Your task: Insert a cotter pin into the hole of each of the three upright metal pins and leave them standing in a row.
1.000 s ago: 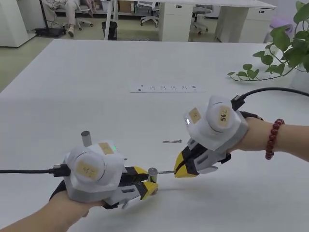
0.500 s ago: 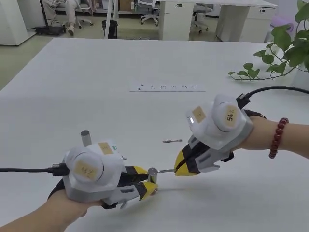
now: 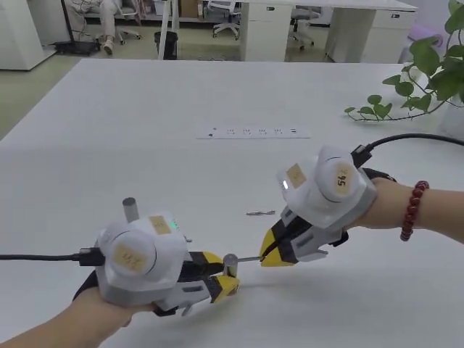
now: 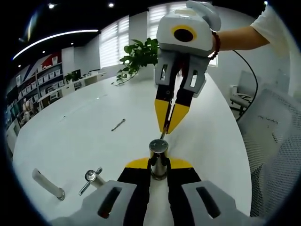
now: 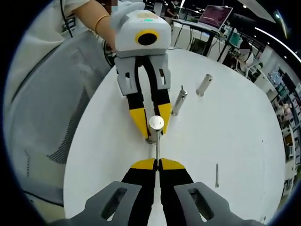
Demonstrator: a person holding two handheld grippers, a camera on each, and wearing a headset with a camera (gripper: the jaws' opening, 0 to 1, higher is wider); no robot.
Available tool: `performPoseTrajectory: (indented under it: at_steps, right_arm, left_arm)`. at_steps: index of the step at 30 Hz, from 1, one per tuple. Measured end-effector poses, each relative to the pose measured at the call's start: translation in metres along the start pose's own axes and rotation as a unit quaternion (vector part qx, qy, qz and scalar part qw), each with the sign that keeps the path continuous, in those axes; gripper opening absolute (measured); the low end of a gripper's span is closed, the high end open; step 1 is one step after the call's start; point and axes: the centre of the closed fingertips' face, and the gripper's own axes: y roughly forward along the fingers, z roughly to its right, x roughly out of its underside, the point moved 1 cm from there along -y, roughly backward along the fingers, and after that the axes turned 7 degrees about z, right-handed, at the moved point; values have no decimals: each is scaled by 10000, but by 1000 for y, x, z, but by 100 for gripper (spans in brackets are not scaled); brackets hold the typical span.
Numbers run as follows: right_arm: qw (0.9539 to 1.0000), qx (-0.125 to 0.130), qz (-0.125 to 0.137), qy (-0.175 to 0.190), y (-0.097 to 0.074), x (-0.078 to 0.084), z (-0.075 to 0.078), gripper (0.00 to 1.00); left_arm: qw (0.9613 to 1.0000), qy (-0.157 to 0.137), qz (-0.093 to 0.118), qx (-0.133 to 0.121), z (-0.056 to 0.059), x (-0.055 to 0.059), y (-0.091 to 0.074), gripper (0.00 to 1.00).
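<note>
In the head view the left gripper (image 3: 221, 272) pinches a metal pin (image 3: 230, 262) and stands it upright on the white table (image 3: 145, 116). The right gripper (image 3: 270, 254), its jaws pressed together on a cotter pin (image 3: 249, 258), holds that wire level with its tip at the pin's head. Against the second before, almost nothing has moved: the right gripper's body has rolled a little, but the wire's tip sits at the same spot beside the head. I judge from this that the threading is being lined up rather than driven through. A spare cotter pin (image 3: 259, 213) lies just behind the pair, a bare pin (image 3: 130, 209) stands further left, and a power strip (image 3: 251, 133) lies well beyond. In the left gripper view the held pin is clamped between the yellow pads, and the right gripper comes from above with its tips closed. The wire ends at the far edge of the pin's head, and I cannot tell whether it has entered the hole. At lower left, a fitted pin (image 4: 91, 177) seems to carry a cotter across its head already, next to the bare one. In the right gripper view the wire runs straight from the closed tips to just under the pin's cap, and it looks well aimed. By that count one pin looks done, this is the second, and one remains.
</note>
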Motion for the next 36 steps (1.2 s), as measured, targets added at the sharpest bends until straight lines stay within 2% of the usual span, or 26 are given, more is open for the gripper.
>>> performPoseTrajectory:
  at_steps: [3, 5, 6, 9, 25, 36]
  right_arm:
    - [10000, -21, 8, -55, 0, 0, 0, 3]
    - [9997, -69, 0, -217, 0, -1, 0, 3]
    - [9995, -125, 108, -270, 0, -5, -1, 3]
    - [9992, -143, 29, -364, 0, -5, 0, 3]
    - [9988, -255, 90, -407, 8, -18, -2, 3]
    - [9994, -186, 232, -191, 14, -27, -3, 4]
  left_arm:
    - [10000, 8, 0, 21, 0, 0, 0, 11]
    - [10000, 36, -12, 42, 0, 0, 0, 11]
    - [10000, 52, -15, 60, 1, 0, 0, 11]
    - [9999, 93, -36, 97, 2, 0, 1, 11]
    - [9999, 95, -33, 124, 4, -1, 2, 11]
    - [9999, 56, -12, 95, 3, 0, 1, 11]
